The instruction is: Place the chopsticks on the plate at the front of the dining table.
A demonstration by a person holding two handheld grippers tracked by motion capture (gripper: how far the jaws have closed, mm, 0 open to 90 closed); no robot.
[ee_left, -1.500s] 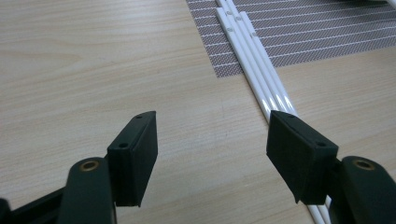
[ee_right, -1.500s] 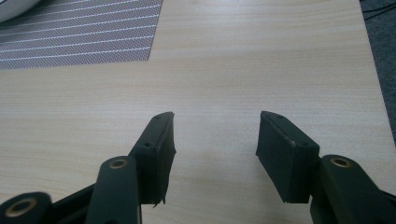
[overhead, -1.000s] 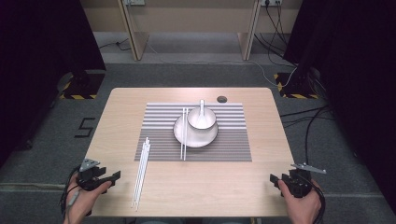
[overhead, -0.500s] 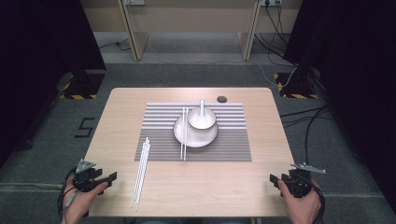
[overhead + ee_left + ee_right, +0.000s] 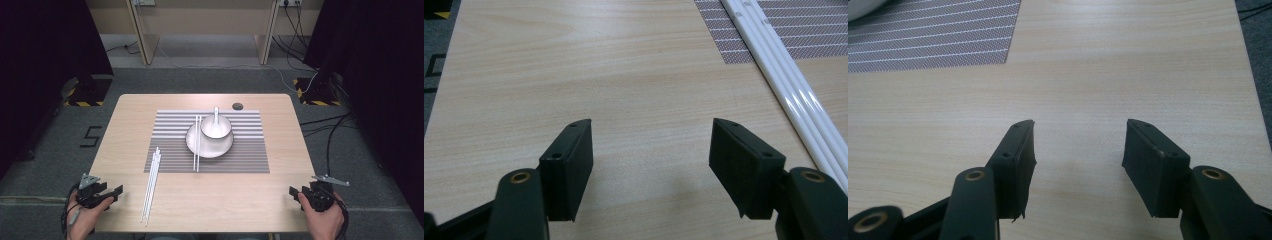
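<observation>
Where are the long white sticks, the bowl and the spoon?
long white sticks (image 5: 151, 185), high view, middle of the bundle by the mat's left edge.
bowl (image 5: 221, 131), high view, its outer side wall.
spoon (image 5: 216, 116), high view, its handle, sticking up from the bowl.

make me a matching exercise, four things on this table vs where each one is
Things:
1. spoon
2. bowl
3. loose chopsticks
4. left gripper

Places:
A. on the white plate
B. at the table's near left corner, open
C. standing in the bowl
D. half on the striped mat, half on bare wood

Pairs: 1-C, 2-A, 3-D, 4-B
</observation>
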